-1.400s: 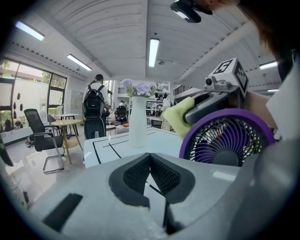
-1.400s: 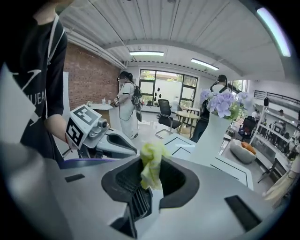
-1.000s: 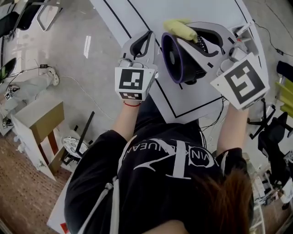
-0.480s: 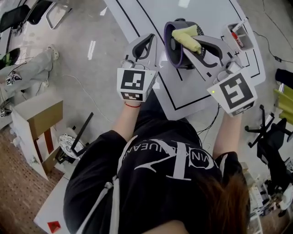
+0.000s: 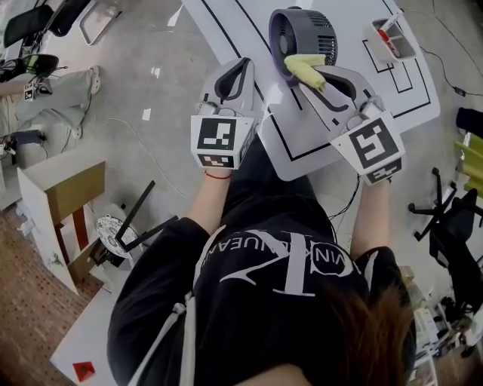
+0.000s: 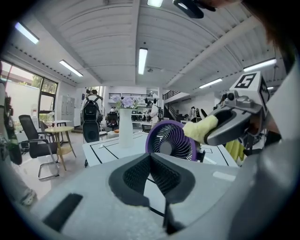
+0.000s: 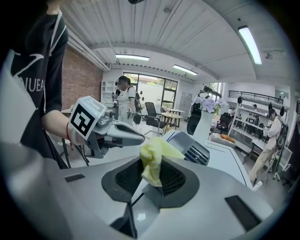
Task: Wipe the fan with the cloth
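A cloth [image 5: 303,68] is being clamped by the right gripper [image 5: 320,78] close by the fan [image 5: 309,29]; the left gripper [image 5: 240,69] is being kept closed, empty.

Fan [image 5: 302,34] blocking close ahead of the right gripper's [image 5: 315,75] fingers, cloth [image 5: 306,68] filling its jaws, table [image 5: 234,22] surface open ahead of the left gripper's [image 5: 244,64] closed fingers, small bin [image 5: 392,38] far right.

We see a purple fan [image 5: 302,30] with a dark grille, a pale yellow cloth [image 5: 306,70], a white table [image 5: 294,154] with black lines, and black-and-white square markers on the grey left gripper [image 5: 243,65] and right gripper [image 5: 321,75].
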Demonstrator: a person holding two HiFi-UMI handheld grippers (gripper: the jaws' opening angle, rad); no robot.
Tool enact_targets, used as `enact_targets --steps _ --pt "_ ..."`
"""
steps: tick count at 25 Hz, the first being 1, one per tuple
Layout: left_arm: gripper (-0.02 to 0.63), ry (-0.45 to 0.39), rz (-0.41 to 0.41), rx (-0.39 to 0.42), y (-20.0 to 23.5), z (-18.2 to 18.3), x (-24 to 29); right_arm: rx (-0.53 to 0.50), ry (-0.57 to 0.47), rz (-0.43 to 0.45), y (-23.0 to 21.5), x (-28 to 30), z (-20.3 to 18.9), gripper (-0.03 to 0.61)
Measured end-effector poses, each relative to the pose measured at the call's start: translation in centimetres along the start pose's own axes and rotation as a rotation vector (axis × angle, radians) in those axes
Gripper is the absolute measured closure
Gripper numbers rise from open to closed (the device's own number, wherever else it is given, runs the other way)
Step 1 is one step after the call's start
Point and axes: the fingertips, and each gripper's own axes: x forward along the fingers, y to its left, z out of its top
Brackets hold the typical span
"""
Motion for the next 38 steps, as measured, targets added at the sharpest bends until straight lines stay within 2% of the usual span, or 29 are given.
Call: enact_targets --steps 7,20,27,30,32,34,38 --pt "0.611 0.006 0.02 0.008 -0.5 -0.9 -2.6 -0.007 0.008 -0.068 1.2 0.7 -2.4 0.486" --pt "0.611 0.005 0.018 0.02 -0.8 -1.3 -6.4 -0.004 0.001 -0.172 2.0 1.6 -2.8 0.485" --pt "0.611 -0.001 0.01 0.038 -1.2 -0.7 -7.4 0.062 -0.098 -0.23 1.9 0.2 -1.8 0.485" --pt "0.611 -0.007 0.003 0.047 -0.4 -0.4 -7.4 0.052 -0.118 -0.253 2.3 -0.2 -0.8 0.483" --pt "0.611 0.006 -0.025 0.052 0.0 -0.8 -6.7 0.055 -0.122 -0.267 2.7 -0.5 -0.7 0.483" --pt "0.61 0.029 -0.088 0.057 -0.2 -1.5 -5.1 0.079 -0.118 -0.285 3.0 -1.0 -1.2 0.482" --pt "0.518 0.089 -0.237 0.09 -1.9 -2.8 -1.2 0.162 -0.088 -0.351 2.6 -2.1 -2.9 0.482"
